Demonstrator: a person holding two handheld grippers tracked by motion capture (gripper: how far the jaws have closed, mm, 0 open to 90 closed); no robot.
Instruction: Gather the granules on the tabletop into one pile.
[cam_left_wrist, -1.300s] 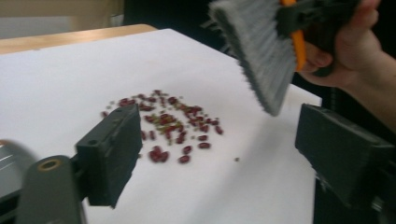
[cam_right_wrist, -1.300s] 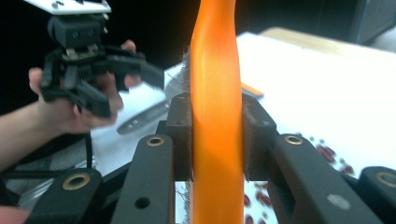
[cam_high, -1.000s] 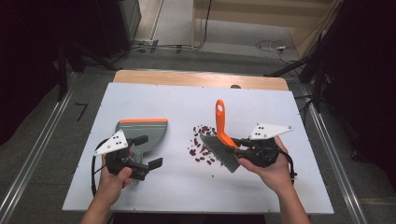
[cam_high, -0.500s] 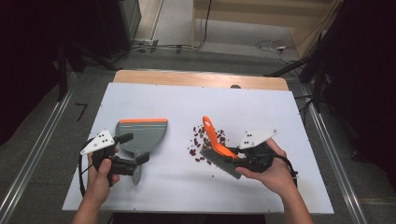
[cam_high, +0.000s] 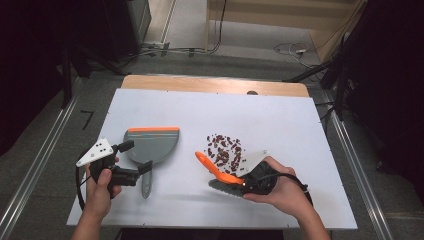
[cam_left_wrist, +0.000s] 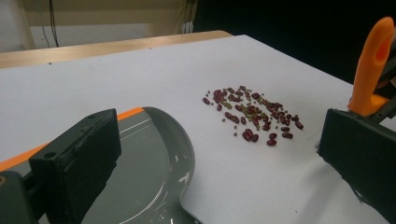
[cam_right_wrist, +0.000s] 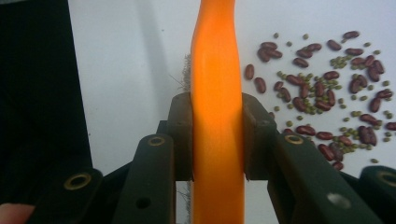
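1. The right gripper (cam_high: 245, 181) sits at the near right of the white table (cam_high: 280, 120), held in the person's right hand (cam_high: 280, 192).
2. Its jaws are clamped on the orange handle of a brush (cam_high: 216, 171); the right gripper view shows both pads pressed against the sides of the handle (cam_right_wrist: 217, 116).
3. In the high view the handle slants up and to the left from the gripper, and the brush's dark bristles (cam_high: 225, 189) lie low by the table surface, just near of the handle.
4. A scatter of red beans and small green beans (cam_high: 225, 149) lies on the table just beyond the brush, right of the table's middle. In the right gripper view the beans (cam_right_wrist: 336, 93) are spread to the right of the handle.
5. A grey dustpan (cam_high: 151, 145) with an orange front edge lies flat on the left half of the table, well apart from the beans, its handle pointing toward the near edge.
6. The left gripper (cam_high: 131, 161) is held in the left hand (cam_high: 100, 187) at the near left, just beside the dustpan's handle.
7. Its jaws stand wide apart, gripping nothing; in the left gripper view the dustpan's curved wall (cam_left_wrist: 177, 140) lies between and below them, with the beans (cam_left_wrist: 252, 114) beyond.
8. That same view shows the orange brush handle (cam_left_wrist: 371, 65) upright at the far right edge.
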